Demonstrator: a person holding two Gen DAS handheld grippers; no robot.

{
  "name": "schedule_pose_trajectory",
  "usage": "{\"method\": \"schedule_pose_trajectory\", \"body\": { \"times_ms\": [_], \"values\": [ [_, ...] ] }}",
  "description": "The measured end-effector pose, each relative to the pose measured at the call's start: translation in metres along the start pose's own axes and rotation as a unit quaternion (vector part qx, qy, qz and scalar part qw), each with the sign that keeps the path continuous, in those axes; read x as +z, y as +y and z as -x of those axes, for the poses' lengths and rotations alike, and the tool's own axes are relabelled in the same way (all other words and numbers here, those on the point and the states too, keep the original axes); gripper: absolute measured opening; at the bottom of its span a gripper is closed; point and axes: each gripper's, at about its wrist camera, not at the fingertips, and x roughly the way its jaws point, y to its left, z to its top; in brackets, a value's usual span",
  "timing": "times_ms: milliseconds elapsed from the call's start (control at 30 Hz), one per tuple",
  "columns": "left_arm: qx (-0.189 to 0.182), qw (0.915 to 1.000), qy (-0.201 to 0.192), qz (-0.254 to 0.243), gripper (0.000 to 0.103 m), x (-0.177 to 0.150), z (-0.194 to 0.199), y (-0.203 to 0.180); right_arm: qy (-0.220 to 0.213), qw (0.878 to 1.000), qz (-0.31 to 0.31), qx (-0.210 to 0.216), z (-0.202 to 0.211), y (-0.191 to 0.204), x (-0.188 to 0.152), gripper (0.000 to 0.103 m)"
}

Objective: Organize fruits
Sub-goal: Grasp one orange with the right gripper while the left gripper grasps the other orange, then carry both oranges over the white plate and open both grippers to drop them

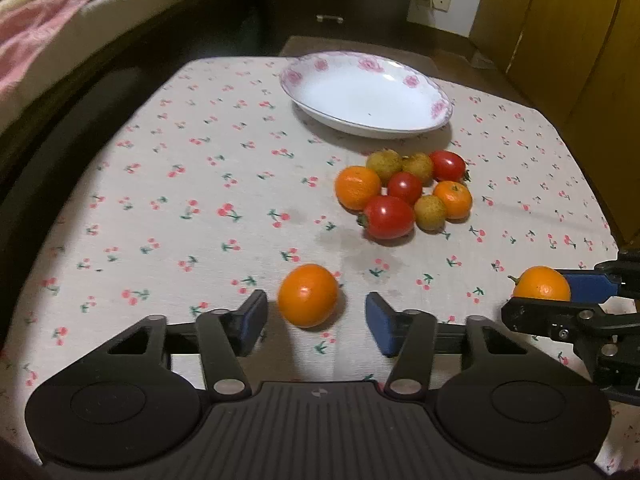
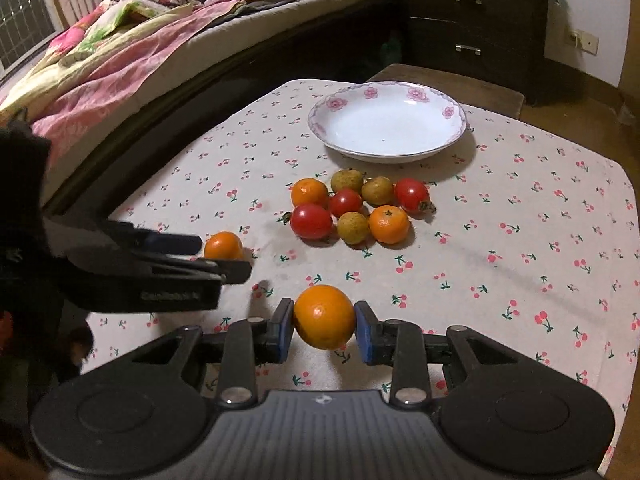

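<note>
Cherry-print desk (image 1: 200, 160) | right gripper (image 2: 324, 326) clenched one orange (image 2: 324, 316), apparently plate-bound (image 2: 320, 120) | left gripper (image 1: 316, 320) straddled another orange (image 1: 308, 295), fingers spread

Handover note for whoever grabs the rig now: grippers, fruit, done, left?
Left gripper: open, jaws either side of an orange on the tablecloth, not clamped.
Right gripper: shut on a second orange.
Cluster of eight fruits sits in front of the plate.
Done: nothing on the plate.
Left: all ten fruits, probably onto the plate.
</note>
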Motion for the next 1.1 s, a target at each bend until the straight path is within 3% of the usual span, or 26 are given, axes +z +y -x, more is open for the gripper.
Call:
{"method": "schedule_pose_trajectory", "body": {
  "times_ms": [233,367,667,833,1100],
  "values": [
    [0.010,0.9999,0.003,-0.002,0.053,0.004,-0.007,-0.002,0.006,1.000,-0.007,0.014,-0.002,-0.003,0.002,0.035],
    [0.025,0.9996,0.005,-0.013,0.043,0.006,-0.008,-0.005,0.009,1.000,-0.015,0.015,0.000,-0.008,0.000,0.035],
    [0.025,0.9996,0.009,-0.013,0.042,-0.007,0.006,-0.007,-0.006,1.000,-0.029,-0.008,0.014,-0.013,-0.007,0.035],
    [0.001,0.9999,0.005,0.010,0.042,-0.011,0.021,-0.001,-0.005,0.999,-0.026,-0.026,0.024,0.001,-0.007,0.035],
    [-0.041,0.9982,-0.031,0.030,0.042,0.021,0.041,-0.010,-0.039,0.998,-0.015,-0.038,0.036,0.003,0.021,0.035]
  ]
}}
